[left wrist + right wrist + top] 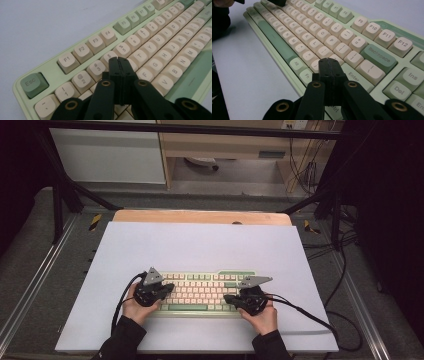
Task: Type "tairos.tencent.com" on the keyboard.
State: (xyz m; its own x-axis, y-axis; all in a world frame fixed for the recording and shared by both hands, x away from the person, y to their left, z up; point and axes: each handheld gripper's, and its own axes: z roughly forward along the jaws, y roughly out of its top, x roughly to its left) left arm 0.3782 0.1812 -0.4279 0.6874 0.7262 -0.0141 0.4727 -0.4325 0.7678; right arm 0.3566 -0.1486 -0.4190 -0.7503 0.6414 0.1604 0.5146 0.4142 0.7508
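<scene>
Both pinched-shut tongs hide a few keys each, the left gripper tips sitting over the letter rows by the 4 and the right gripper near Enter, above that glossy pale-green keyboard with rounded cream caps.

A big white sheet covers the desk. A strip of bare wood shows along the far edge of the desk. Black cables lie on the grey floor to the right of the desk.
</scene>
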